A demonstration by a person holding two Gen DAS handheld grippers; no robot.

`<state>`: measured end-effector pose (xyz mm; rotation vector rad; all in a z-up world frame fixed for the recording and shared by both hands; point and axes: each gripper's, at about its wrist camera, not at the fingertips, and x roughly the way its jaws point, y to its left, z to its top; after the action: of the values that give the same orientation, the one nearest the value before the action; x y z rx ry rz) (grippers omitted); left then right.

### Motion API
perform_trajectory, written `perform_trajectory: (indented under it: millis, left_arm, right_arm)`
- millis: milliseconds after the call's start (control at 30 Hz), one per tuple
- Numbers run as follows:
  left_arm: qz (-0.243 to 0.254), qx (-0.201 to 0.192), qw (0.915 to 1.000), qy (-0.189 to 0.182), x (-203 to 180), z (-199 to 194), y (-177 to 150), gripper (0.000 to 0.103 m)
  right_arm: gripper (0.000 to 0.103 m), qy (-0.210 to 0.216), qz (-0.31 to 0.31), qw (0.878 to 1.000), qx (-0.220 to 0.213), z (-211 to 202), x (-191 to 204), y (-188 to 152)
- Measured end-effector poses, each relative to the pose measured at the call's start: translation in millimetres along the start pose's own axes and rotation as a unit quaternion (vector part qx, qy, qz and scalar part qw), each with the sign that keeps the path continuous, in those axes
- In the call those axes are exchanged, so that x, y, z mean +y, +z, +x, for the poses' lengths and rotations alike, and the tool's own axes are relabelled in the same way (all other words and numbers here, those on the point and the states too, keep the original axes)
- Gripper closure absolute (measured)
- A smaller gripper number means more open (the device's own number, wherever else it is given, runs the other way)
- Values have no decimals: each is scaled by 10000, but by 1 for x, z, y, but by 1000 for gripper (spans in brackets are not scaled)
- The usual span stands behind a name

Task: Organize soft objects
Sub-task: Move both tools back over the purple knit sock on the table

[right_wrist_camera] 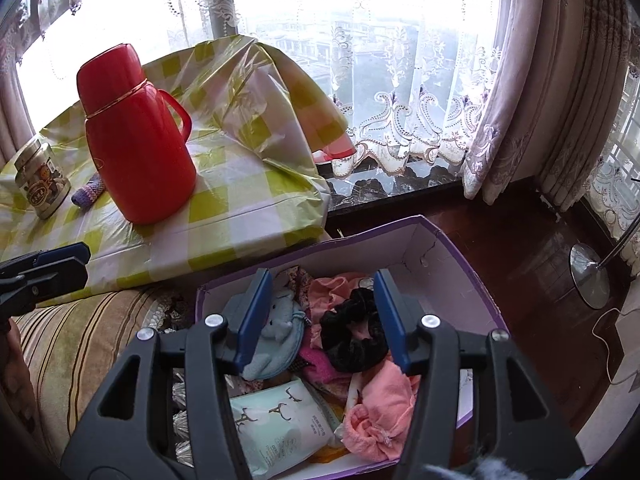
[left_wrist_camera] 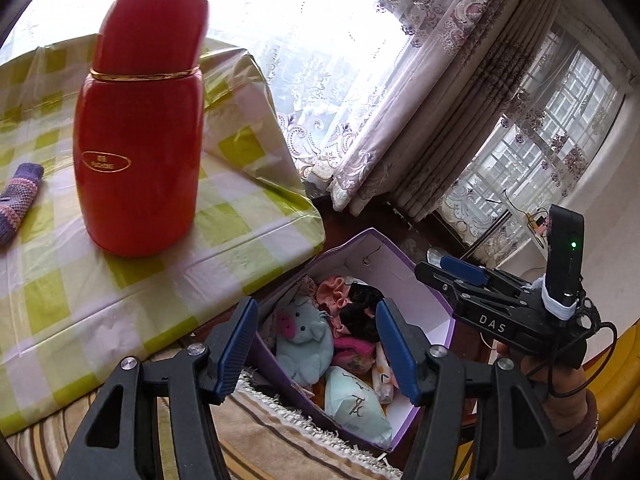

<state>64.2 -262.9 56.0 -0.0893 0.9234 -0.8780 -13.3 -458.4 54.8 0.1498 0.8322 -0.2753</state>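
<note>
A purple cardboard box (left_wrist_camera: 436, 300) (right_wrist_camera: 452, 248) stands on the floor beside the low table. In it lie a light blue plush pig (left_wrist_camera: 306, 340) (right_wrist_camera: 280, 328), a black scrunchie (left_wrist_camera: 362, 312) (right_wrist_camera: 354, 336), pink cloths (right_wrist_camera: 384, 408), and a pale green wipes pack (left_wrist_camera: 356, 408) (right_wrist_camera: 280, 420). My left gripper (left_wrist_camera: 318, 346) is open and empty above the box. My right gripper (right_wrist_camera: 322, 316) is open and empty over the box; it also shows in the left wrist view (left_wrist_camera: 452, 270). A purple knitted piece (left_wrist_camera: 20, 200) (right_wrist_camera: 90, 190) lies on the table.
A red thermos (left_wrist_camera: 140, 128) (right_wrist_camera: 136, 136) stands on the table's green checked cloth (left_wrist_camera: 224, 216) (right_wrist_camera: 240, 184). A jar (right_wrist_camera: 42, 180) stands at the table's left. A striped cushion (right_wrist_camera: 80, 344) lies by the box. Curtains (right_wrist_camera: 540, 80) and a lamp base (right_wrist_camera: 588, 276) are at right.
</note>
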Motion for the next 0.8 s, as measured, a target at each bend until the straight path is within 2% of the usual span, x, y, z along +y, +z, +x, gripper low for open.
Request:
perform_trajectory:
  millis: [267, 533, 800]
  left_arm:
    - [-664, -373, 9958, 512, 67, -43, -3, 41]
    - [-1264, -591, 9847, 1046, 133, -78, -3, 41]
    - [-1927, -679, 9709, 1247, 191, -98, 6, 41]
  right_arm:
    - [46, 683, -532, 9961, 138, -2, 65, -5]
    - [46, 1396, -1068, 9841, 255, -3, 141, -5]
    - [46, 1856, -1350, 9732, 136, -4, 205, 23]
